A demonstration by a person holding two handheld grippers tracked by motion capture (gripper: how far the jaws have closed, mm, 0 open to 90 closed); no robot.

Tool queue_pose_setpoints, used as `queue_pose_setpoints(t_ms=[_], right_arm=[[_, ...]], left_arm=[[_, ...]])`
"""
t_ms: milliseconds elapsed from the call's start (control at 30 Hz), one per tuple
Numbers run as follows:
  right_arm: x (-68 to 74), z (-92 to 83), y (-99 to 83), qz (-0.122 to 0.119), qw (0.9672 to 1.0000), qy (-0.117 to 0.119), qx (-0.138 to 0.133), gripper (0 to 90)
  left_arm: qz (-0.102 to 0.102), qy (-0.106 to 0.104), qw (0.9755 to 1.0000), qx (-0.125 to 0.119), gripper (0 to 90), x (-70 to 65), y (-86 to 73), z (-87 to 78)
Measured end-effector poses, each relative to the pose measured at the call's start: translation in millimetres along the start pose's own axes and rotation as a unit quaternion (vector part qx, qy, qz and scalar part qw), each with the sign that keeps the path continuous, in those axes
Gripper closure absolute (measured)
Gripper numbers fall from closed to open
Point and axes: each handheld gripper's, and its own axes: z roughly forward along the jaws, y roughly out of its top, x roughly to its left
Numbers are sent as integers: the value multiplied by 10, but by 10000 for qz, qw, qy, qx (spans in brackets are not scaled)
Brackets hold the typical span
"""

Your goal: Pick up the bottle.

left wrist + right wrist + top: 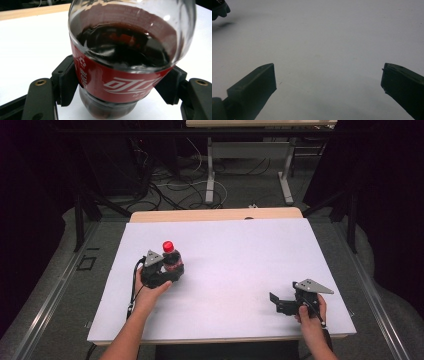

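We had the cola bottle (171,260) clamped in our left gripper (167,272), toward the left side of the white table (240,255). In the left gripper view, both black jaws pressed against the red label (112,83) from either side, the pads squeezed onto the bottle's lower half. The dark drink (120,47) reached only partway up the clear plastic, and the bottle's base seemed to sit just clear of the table, though we could not tell that for certain. From the high view the red cap (168,246) stood upright above the gripper.

Our right gripper (281,304) rested near the right front of the table, well apart from the bottle. In the right gripper view its jaws stood wide apart with only bare white surface between them, gripping nothing.
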Motion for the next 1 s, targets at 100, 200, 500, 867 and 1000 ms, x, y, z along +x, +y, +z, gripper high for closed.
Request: queue_pose_setpoints(t_ms=[100, 200, 500, 867, 1000], right_arm=[[7, -9, 7, -5, 10000, -23, -40, 0], [46, -20, 28, 67, 9999, -77, -109, 0], [368, -190, 310, -174, 9989, 241, -357, 0], [929, -357, 1012, -774, 9906, 618, -940, 79], [1088, -369, 1178, -773, 9883, 746, -1084, 123]], left_arm=[[98, -85, 9999, -18, 292, -100, 39, -50], [157, -225, 9996, 10, 292, -220, 75, -96], [441, -621, 9971, 37, 292, -622, 148, -159], [693, -1217, 9901, 132, 292, -1052, 108, -166], [711, -1364, 9880, 121, 292, -1165, 75, -171]])
